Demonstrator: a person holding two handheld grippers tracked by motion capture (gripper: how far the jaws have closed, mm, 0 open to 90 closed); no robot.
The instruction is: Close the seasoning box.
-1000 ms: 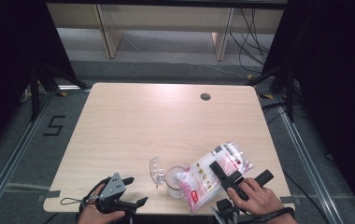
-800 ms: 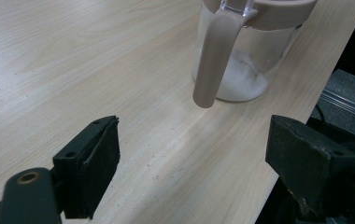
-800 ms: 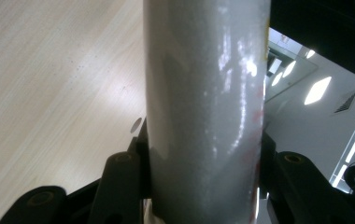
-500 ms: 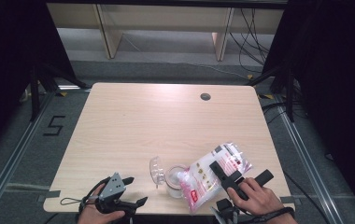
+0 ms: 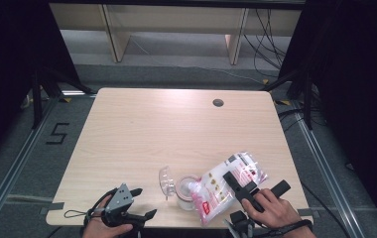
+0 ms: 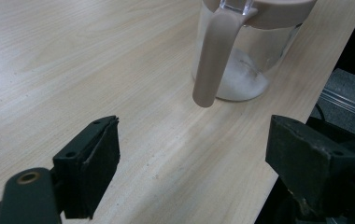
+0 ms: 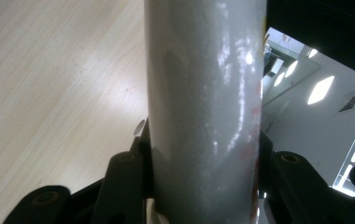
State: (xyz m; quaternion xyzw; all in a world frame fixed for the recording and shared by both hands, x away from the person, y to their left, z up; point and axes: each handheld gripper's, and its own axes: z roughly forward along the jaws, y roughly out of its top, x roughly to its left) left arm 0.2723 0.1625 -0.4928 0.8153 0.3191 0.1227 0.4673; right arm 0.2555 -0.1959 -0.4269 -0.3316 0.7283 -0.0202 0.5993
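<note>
In the right gripper view the bag blocks most of the frame, so what lies past it is hidden; its top and bottom run out of the picture. The right claw is pinching this bag, one black jaw pressed against each side. The bag's skin is clear and shiny, packed with fine white grains, with a trace of red print near the right jaw.

From the high view the bag is see-through with pink and red printing, tilted with its lower end over the mouth of the jar, just left of the right claw. The print is too small to read. Whether grains are falling cannot be made out. A clear lid stands open at the jar's left side.

In the left gripper view the jar sits ahead of the left claw, its top cut off by the frame. It is clear glass with a beige rim and a beige handle, and a low heap of white grains at the bottom. The left claw's jaws are spread wide, holding nothing, low over the table.
</note>
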